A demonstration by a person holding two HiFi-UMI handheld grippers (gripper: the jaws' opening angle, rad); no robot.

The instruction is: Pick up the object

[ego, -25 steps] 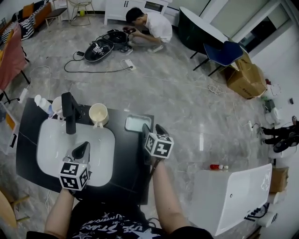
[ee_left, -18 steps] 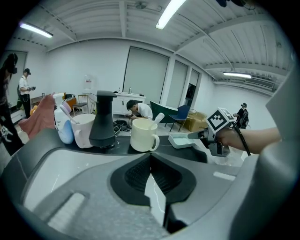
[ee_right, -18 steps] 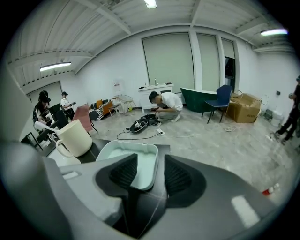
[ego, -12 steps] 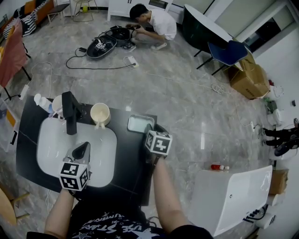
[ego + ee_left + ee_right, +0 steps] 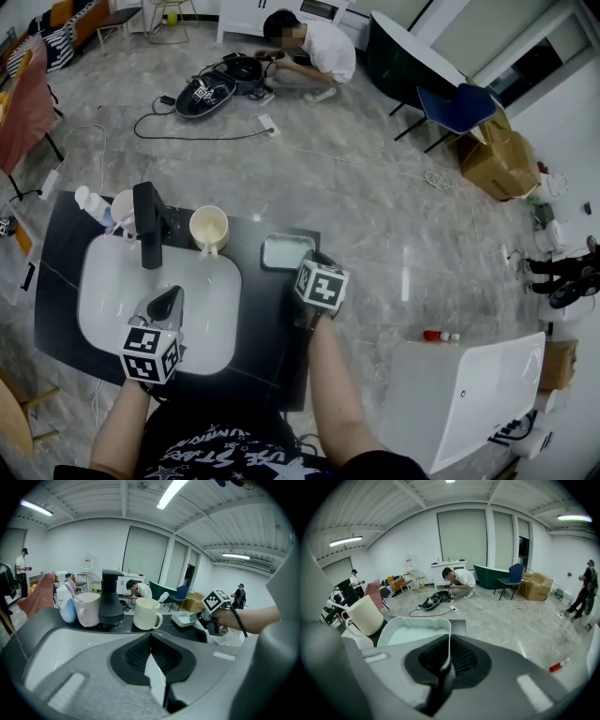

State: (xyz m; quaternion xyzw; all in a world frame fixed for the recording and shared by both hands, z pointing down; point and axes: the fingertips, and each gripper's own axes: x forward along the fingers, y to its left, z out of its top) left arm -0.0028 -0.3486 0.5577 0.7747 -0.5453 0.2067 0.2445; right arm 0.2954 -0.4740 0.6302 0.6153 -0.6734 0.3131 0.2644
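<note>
Pinching rim of white soap dish (image 5: 412,634), right of cream mug (image 5: 363,616): right gripper (image 5: 443,663), jaws just closed. Thin edge hold; dish may tilt, slip on lift. Left gripper (image 5: 151,663) clenched, empty.

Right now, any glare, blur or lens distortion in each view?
Head view: wide-angle bend, dark corners, and light streaks on the glossy floor. Left gripper view: heavy fisheye inside a black ring, the ceiling lamp is blown out, and the foreground is soft. Right gripper view: same fisheye, the tray rim is fairly sharp, and the nearest foreground is blurred.
</note>
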